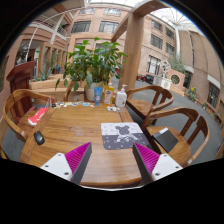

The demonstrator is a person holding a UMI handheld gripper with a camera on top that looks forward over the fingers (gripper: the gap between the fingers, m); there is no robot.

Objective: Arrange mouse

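Note:
A dark computer mouse (39, 137) lies on the round wooden table (70, 128), to the left and ahead of my fingers. A grey patterned mouse mat (122, 134) lies flat just ahead of the right finger. My gripper (112, 158) hovers over the table's near part, open, with only bare wood between its magenta pads (78, 156).
A red booklet (37, 116) lies at the table's left side. Potted plants (92, 65), a white bottle (121, 97) and small items stand at the far edge. Wooden chairs (175, 125) ring the table on both sides. Beyond is a courtyard with buildings.

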